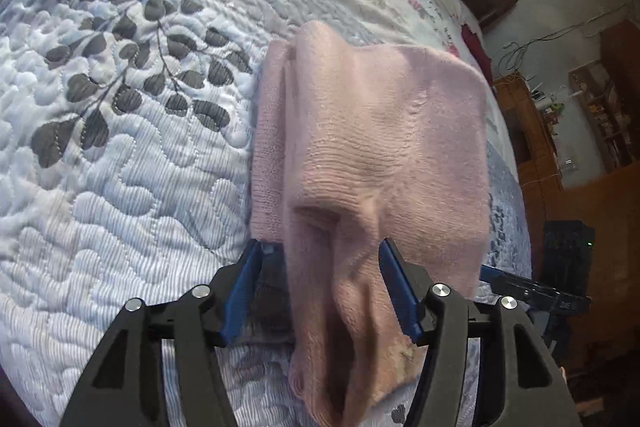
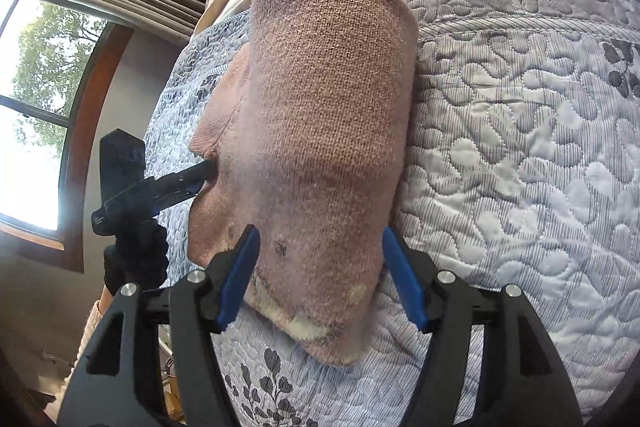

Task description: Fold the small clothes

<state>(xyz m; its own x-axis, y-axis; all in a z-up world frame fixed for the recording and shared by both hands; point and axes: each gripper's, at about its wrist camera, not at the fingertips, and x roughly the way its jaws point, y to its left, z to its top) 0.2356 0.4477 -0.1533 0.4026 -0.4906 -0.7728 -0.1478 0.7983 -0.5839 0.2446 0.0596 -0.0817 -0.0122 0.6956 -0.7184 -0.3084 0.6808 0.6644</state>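
Quilted bedspread (image 1: pixel 120 167) bears pink knit garment (image 1: pixel 372 147), partly folded. Left gripper (image 1: pixel 320 287) and right gripper (image 2: pixel 320 275) spread wide, straddling its near edge. Next, likely: pinch, fold over.

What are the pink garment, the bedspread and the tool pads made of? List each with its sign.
Pink garment: soft knit, probably wool or acrylic; visible stitch loops, fuzzy nap.
Bedspread: quilted woven fabric, matte; puffed stitched swirls.
Left tool pads: smooth blue, likely plastic or rubber.

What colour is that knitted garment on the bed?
Pale pink knit garment, clearest in the left wrist view.
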